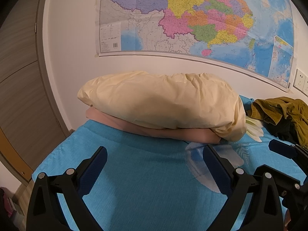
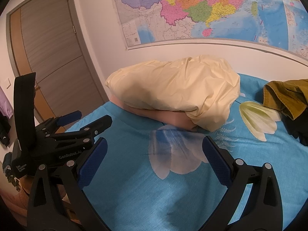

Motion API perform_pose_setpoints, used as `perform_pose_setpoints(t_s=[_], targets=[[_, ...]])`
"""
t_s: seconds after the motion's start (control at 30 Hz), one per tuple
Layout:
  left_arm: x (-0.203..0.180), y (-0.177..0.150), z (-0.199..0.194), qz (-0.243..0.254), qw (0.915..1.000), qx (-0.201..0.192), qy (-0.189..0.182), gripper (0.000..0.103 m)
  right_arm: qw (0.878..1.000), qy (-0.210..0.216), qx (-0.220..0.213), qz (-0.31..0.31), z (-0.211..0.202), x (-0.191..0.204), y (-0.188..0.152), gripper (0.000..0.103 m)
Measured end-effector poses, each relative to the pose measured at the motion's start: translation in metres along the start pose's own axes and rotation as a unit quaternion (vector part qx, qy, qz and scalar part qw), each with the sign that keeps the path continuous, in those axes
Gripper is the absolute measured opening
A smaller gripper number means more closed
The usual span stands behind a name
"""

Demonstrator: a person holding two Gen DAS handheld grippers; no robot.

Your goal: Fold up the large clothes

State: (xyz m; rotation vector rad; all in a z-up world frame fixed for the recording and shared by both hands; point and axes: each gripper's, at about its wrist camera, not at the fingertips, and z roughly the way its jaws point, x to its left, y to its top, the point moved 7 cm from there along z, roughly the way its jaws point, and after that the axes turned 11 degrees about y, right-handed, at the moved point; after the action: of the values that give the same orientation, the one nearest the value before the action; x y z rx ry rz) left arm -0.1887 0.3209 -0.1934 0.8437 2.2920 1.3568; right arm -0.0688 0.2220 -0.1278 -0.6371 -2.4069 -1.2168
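Observation:
An olive-green garment (image 1: 283, 111) lies crumpled with a black garment (image 1: 284, 130) on the blue bedspread (image 1: 144, 173) at the far right; it also shows in the right wrist view (image 2: 286, 96). My left gripper (image 1: 156, 152) is open and empty above the bedspread, well left of the clothes. My right gripper (image 2: 155, 142) is open and empty over the bedspread's flower print. The left gripper also shows in the right wrist view (image 2: 92, 117), beside the right one, open.
A cream pillow (image 1: 163, 104) rests on a pink folded cover (image 1: 154, 129) at the head of the bed, against the white wall. A large map (image 1: 192, 19) hangs above. A brown door (image 2: 48, 53) stands at left. Wall sockets (image 1: 300, 80) are at right.

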Motion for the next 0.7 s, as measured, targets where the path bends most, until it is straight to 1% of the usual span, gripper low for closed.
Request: perform_pose_setpoints(t_s=[0.47, 0.6, 0.7], targets=[[-0.0024, 0.0009, 0.0019, 0.002, 1.0, 0.001, -0.001, 0.096, 1.0, 0.003, 0.003, 0.003, 0.0033, -0.0009, 0.0008, 0.097], [-0.0036, 0.002, 0.0003, 0.008, 0.9999, -0.011, 0.005, 0.096, 1.0, 0.004, 0.001, 0.005, 0.0023, -0.0025, 0.0008, 0.097], [-0.0072, 0.0027, 0.0018, 0.009, 0.9999, -0.01, -0.004, 0.096, 1.0, 0.003, -0.002, 0.011, -0.0001, -0.0067, -0.0003, 0.097]])
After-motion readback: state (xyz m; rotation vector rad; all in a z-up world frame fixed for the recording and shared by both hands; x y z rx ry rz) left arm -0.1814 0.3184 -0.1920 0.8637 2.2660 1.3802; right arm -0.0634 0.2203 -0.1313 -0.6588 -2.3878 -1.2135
